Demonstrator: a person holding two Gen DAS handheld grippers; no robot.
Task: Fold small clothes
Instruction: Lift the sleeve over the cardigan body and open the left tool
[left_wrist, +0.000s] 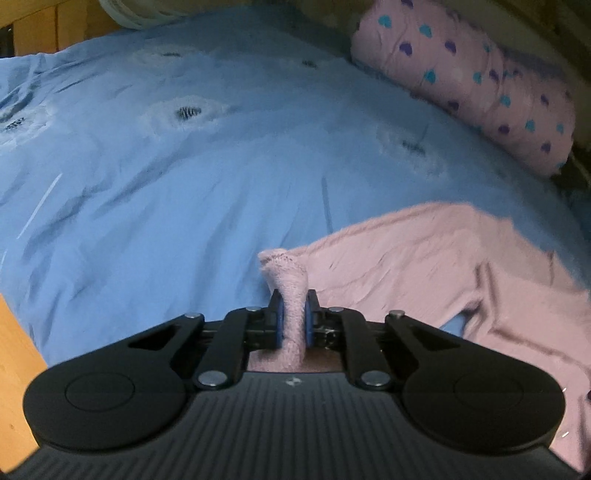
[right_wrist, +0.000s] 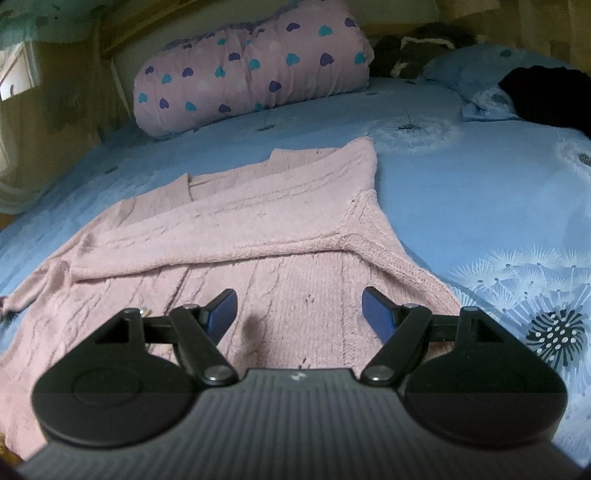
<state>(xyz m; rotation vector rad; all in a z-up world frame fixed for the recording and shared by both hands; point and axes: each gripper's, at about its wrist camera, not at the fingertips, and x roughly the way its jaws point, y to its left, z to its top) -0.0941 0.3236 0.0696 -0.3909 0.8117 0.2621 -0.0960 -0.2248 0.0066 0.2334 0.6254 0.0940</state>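
Observation:
A pink knitted sweater (right_wrist: 258, 221) lies spread on the blue bed cover, one sleeve folded across its body. In the left wrist view the sweater (left_wrist: 424, 266) fills the lower right. My left gripper (left_wrist: 293, 314) is shut on a bunched sleeve end of the sweater, whose cuff (left_wrist: 282, 260) sticks out past the blue pads. My right gripper (right_wrist: 299, 306) stands open just above the sweater's lower body, with nothing pinched between its blue pads.
A pink bolster pillow with blue and purple hearts (right_wrist: 251, 70) lies at the head of the bed. Dark clothing (right_wrist: 546, 92) sits on a blue pillow at the far right. A wooden bed frame edge (left_wrist: 18, 350) shows at the lower left.

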